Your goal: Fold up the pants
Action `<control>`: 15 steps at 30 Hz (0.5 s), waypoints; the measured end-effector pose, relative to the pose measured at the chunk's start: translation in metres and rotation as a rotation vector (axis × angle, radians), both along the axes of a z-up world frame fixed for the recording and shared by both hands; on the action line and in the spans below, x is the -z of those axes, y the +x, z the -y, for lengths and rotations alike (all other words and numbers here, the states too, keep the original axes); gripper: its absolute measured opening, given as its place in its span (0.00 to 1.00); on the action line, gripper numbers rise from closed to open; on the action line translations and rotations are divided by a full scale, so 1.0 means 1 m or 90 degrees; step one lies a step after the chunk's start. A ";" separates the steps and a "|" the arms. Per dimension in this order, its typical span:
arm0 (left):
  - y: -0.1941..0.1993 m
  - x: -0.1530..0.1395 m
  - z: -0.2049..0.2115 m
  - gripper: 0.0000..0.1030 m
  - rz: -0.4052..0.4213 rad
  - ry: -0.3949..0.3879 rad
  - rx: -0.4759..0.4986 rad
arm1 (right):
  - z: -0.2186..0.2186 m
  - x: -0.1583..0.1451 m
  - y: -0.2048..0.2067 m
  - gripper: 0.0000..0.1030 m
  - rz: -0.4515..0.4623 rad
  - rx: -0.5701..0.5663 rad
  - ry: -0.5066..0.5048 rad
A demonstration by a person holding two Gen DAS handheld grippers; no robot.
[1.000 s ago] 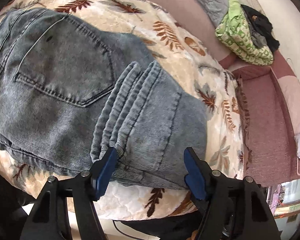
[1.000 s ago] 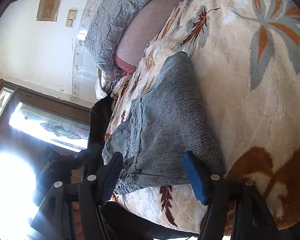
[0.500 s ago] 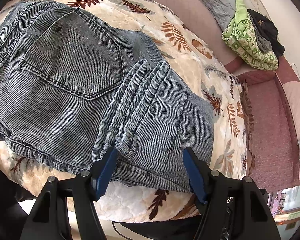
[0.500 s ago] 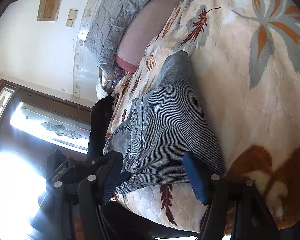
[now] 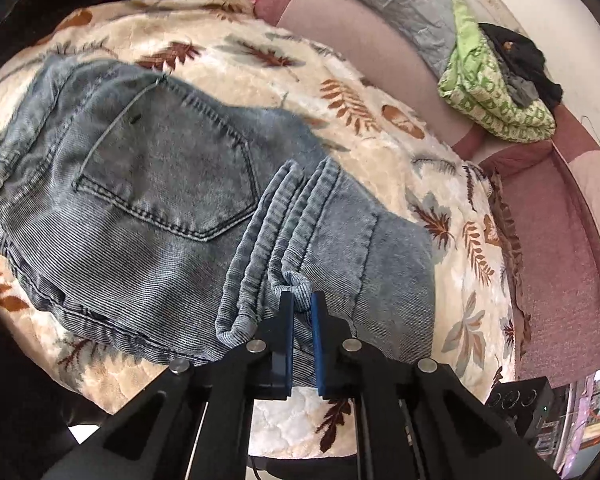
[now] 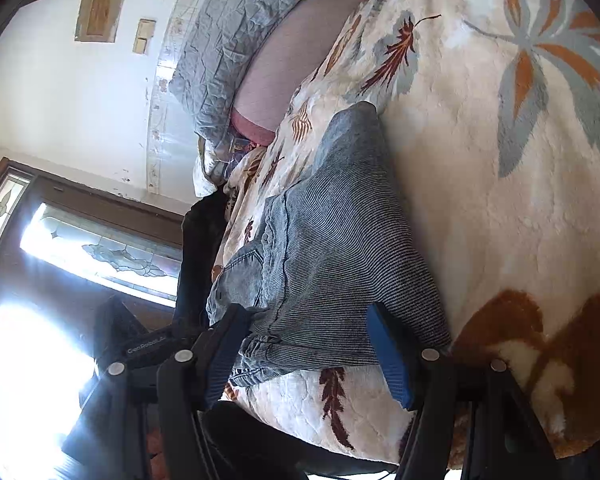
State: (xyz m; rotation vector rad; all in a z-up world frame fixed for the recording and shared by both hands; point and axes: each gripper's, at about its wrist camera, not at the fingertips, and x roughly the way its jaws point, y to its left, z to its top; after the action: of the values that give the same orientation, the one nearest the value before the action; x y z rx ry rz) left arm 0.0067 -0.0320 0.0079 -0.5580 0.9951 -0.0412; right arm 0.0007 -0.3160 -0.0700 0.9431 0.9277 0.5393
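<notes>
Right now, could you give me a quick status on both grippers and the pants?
Left gripper shut on jeans at the leg hems. Right gripper open, straddling the folded edge. Jeans part-folded on blanket. Nothing in the way.

Pants (image 5: pixel 148 208): faded blue-grey ribbed denim, folded into a compact stack, back pocket facing up. Leg hems lie doubled over the seat portion. The stack rests flat near the bed's front edge, several layers thick.

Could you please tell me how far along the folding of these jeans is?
Done: the jeans lie doubled over on the blanket. In hand: the left gripper pinches the hems; the right gripper straddles the edge, jaws open. Left: probably one more fold.
</notes>
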 end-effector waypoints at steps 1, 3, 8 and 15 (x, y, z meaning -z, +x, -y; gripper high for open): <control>-0.006 -0.004 0.003 0.08 0.013 0.011 0.002 | 0.000 -0.001 0.000 0.65 0.001 0.000 -0.003; -0.018 -0.001 0.008 0.08 0.022 0.039 0.000 | -0.001 -0.005 -0.002 0.65 0.002 -0.003 -0.021; -0.030 0.043 -0.009 0.08 -0.047 0.001 -0.031 | 0.005 -0.032 -0.010 0.70 0.028 0.019 -0.059; -0.023 0.043 -0.007 0.08 -0.043 0.001 -0.022 | -0.002 -0.074 0.001 0.73 0.082 0.001 -0.071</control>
State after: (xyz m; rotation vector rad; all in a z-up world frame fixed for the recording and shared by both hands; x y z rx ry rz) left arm -0.0163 -0.0250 -0.0353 -0.5792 1.0501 0.0093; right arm 0.0022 -0.3136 0.0036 0.7992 0.8322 0.5349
